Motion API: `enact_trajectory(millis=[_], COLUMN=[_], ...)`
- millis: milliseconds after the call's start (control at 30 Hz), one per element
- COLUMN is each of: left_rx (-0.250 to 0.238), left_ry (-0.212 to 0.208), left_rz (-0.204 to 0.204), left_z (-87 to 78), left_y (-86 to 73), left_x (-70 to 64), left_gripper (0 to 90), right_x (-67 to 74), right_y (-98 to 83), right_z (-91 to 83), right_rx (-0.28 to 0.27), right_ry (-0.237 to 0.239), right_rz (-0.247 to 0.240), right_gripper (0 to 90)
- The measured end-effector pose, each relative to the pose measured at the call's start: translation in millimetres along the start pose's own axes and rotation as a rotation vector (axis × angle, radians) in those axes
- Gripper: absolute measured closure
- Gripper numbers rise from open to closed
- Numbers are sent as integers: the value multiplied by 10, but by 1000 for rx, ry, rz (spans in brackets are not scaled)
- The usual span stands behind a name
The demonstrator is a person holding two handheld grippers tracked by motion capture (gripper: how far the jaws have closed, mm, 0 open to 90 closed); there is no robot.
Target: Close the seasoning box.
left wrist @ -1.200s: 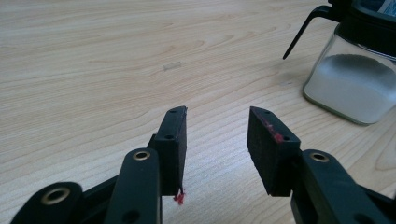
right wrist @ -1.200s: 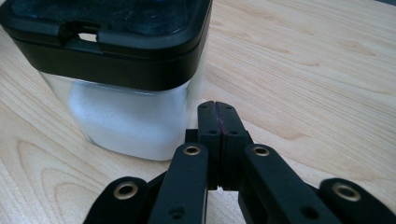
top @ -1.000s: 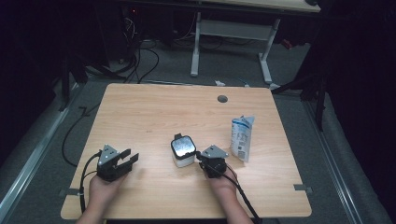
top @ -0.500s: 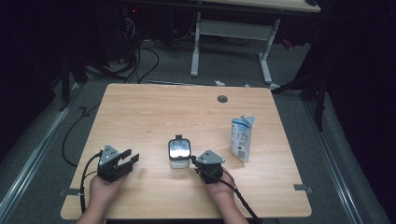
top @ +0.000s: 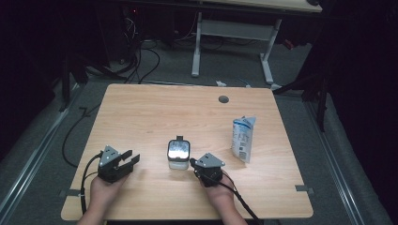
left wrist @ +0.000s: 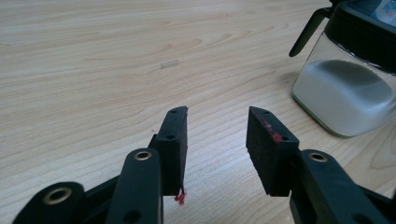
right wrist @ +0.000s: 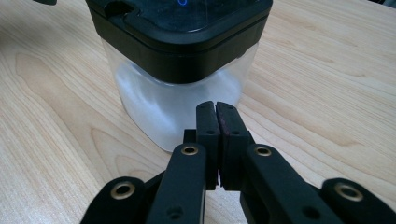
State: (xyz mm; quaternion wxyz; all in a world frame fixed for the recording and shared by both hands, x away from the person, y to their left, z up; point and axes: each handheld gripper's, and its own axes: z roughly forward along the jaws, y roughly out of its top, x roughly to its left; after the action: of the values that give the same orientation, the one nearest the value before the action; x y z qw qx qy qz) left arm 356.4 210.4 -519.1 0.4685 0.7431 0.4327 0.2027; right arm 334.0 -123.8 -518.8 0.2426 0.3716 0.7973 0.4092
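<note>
Jaws of right gripper (right wrist: 215, 109) together, empty, just before jar (right wrist: 180, 70); left gripper (left wrist: 217, 135) half-open, empty.

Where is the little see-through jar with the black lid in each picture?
High view: the jar stands near the table's front edge, between the two grippers.
Left gripper view: the jar is at the upper right, past the open jaws.
Right gripper view: the jar fills the top middle, just beyond the shut jaws.
Shared landmark: the wooden table under it.
</note>
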Motion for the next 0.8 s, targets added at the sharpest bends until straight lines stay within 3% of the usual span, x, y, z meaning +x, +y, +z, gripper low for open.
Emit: enact_trajectory(millis=[233,367,667,800], left_rx=[3,4,18,30], left_ry=[1,3,16,35], left_rz=[0,-1,7,23], left_z=[-8,-13,16,31], left_y=[-4,-5,-4,0], left_x=[12,11,-4,-12], left_gripper=[592,591,582,570], right_x=[-139,-254,-623,-746], right_y=[-70,-163,-471,-624], right_z=[-136,-253,-659,-844], right_rx=[3,10,-2,-31], right_ry=[-21,-56,-120,-130], right_rz=[26,39,118,162], right_gripper=[847,804,693,642])
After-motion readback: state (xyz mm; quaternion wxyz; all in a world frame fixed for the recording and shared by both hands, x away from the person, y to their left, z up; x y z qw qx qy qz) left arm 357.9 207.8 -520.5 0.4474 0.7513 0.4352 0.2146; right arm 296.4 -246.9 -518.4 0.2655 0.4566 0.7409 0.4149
